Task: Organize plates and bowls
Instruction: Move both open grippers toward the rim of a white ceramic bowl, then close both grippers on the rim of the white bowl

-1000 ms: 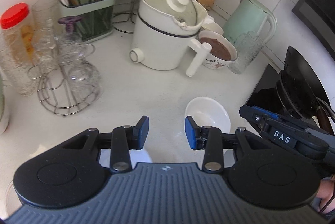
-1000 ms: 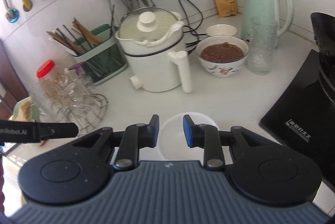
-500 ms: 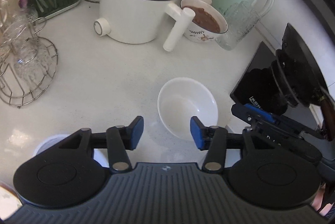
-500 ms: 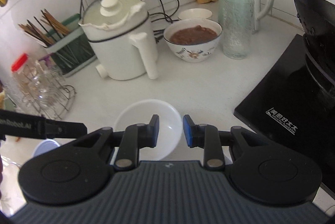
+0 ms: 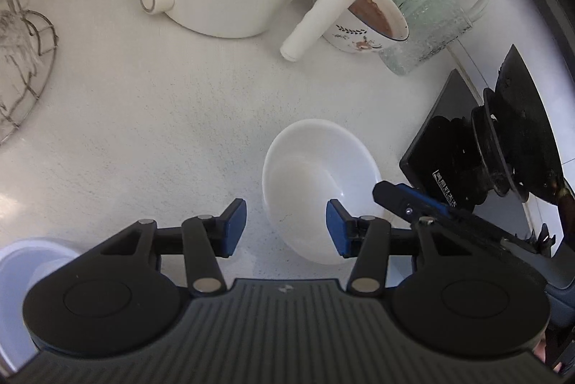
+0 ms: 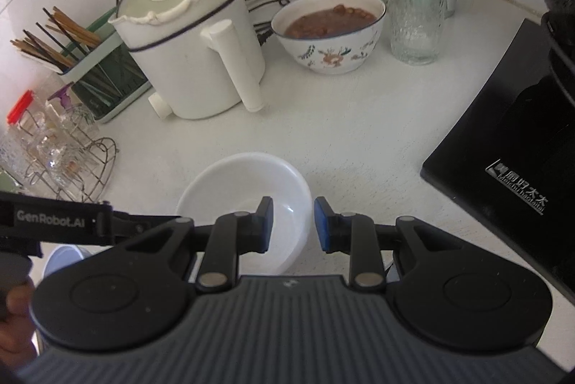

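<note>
Right wrist view shows both released tongs, right tongs and left tongs, straddling the empty white round bowl rim on the white bench, ready to clench.

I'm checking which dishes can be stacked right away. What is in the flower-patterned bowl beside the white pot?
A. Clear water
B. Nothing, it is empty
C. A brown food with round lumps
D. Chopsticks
C: the flower-patterned bowl holds a brown food with round lumps near its far rim, while the plain white bowl in front of the hand-held grippers is the empty one.
</note>
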Available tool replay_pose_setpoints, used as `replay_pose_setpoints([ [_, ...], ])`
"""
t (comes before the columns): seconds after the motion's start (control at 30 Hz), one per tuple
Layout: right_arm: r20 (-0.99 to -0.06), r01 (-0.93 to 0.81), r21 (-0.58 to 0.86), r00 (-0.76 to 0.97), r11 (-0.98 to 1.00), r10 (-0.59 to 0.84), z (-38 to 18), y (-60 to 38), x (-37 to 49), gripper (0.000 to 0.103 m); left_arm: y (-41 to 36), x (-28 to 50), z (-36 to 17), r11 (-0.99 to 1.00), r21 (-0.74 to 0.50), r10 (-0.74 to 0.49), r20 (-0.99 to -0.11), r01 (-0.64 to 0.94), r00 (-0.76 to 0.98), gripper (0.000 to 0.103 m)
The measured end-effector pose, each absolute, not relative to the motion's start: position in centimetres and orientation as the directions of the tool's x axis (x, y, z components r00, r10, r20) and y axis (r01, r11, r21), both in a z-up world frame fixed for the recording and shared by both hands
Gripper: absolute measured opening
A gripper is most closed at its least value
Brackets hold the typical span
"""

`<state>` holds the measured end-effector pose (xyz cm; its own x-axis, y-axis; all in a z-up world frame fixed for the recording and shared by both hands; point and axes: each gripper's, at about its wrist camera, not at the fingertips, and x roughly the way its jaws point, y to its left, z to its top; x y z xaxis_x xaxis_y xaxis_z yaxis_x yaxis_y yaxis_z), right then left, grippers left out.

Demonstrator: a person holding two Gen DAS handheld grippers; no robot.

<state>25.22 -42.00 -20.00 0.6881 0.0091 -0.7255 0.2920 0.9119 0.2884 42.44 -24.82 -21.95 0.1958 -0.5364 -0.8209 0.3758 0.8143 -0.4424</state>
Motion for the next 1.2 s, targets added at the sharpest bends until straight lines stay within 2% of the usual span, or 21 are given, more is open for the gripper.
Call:
replay_pose_setpoints([
  [0.13,-0.733,0.297,0.279,0.680,0.913,0.003,-20.6,-42.2,25.9,0.029,-25.5,42.8,-22.6,0.829,-0.425,-0.515,-0.833,0.364,0.203,0.053],
  [0.3,-0.741,0.293,0.283,0.671,0.913,0.014,-21.5,-42.6,26.7,0.029,-25.7,43.3,-23.4,0.837,-0.417,-0.502,-0.842,0.354,0.197,0.045],
  [0.47,-0.759,0.283,0.278,0.650,0.918,0.030,-22.5,-42.6,27.3,0.029,-25.7,43.3,-24.1,0.818,-0.419,-0.518,-0.834,0.393,0.189,0.045],
  [0.63,-0.771,0.294,0.290,0.635,0.911,0.041,-23.2,-42.9,27.3,0.029,-25.6,43.3,-25.0,0.834,-0.422,-0.506,-0.842,0.355,0.187,0.043],
  [0.83,-0.782,0.300,0.324,0.619,0.897,0.075,-24.4,-43.1,26.9,0.027,-25.8,42.9,-25.7,0.838,-0.442,-0.511,-0.841,0.318,0.179,0.030],
  [0.9,-0.779,0.293,0.332,0.622,0.897,0.085,-24.4,-43.0,26.9,0.023,-25.8,42.7,-25.7,0.826,-0.460,-0.528,-0.833,0.324,0.163,0.018],
  [0.97,-0.776,0.274,0.340,0.623,0.900,0.103,-24.4,-42.8,26.9,0.014,-26.0,42.4,-25.5,0.833,-0.437,-0.513,-0.840,0.340,0.176,0.015],
  [1.2,-0.766,0.253,0.354,0.631,0.901,0.123,-24.1,-42.4,26.9,0.013,-24.9,42.1,-24.9,0.835,-0.443,-0.516,-0.836,0.327,0.185,0.013],
])
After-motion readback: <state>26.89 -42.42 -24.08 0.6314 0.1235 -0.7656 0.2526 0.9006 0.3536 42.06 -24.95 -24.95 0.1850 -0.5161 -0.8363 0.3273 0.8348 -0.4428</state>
